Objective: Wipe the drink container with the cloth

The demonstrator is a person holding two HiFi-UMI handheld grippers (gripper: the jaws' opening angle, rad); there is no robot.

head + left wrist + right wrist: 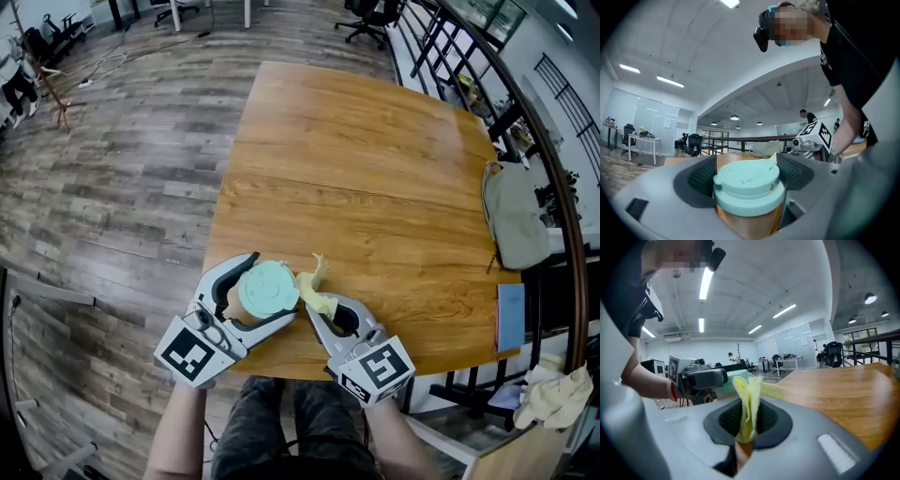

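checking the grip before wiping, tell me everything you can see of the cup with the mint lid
The tan paper-like cup with a mint-green plastic lid stands upright, lid on, clamped at its sides between the fingers of the left gripper, at the near edge of the wooden table. The yellow cloth held by the right gripper meets the lid's right rim.

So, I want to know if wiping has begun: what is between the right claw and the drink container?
The yellow cloth, pinched in the right claw, fills that gap in the head view, its fold beside the drink container; contact is unclear.
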